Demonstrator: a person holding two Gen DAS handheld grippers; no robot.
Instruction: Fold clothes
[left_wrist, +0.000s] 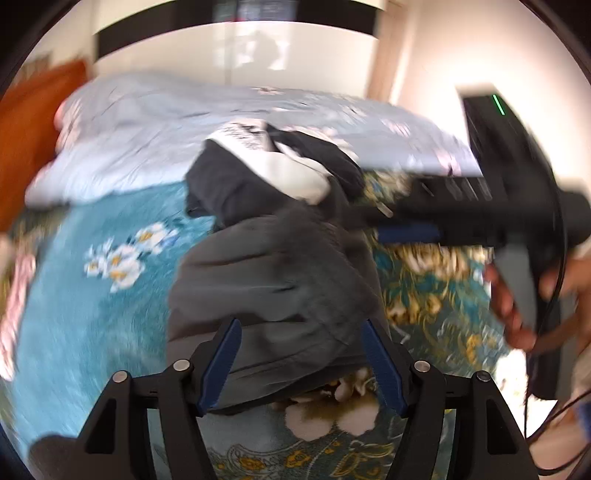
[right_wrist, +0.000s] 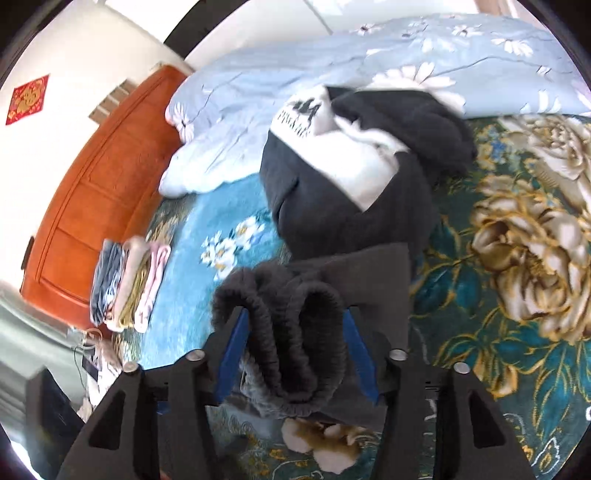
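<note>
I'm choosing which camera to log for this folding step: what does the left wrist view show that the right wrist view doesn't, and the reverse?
Only the left wrist view shows the right gripper from the side, with the person's hand on its handle; the image is motion-blurred. Only the right wrist view shows the grey garment's ribbed elastic band bunched between the blue fingers, a stack of folded clothes, and a red wall ornament. Both show the grey garment, the black-and-white clothes pile, the floral bedspread, the pale blue quilt and the orange headboard.
</note>
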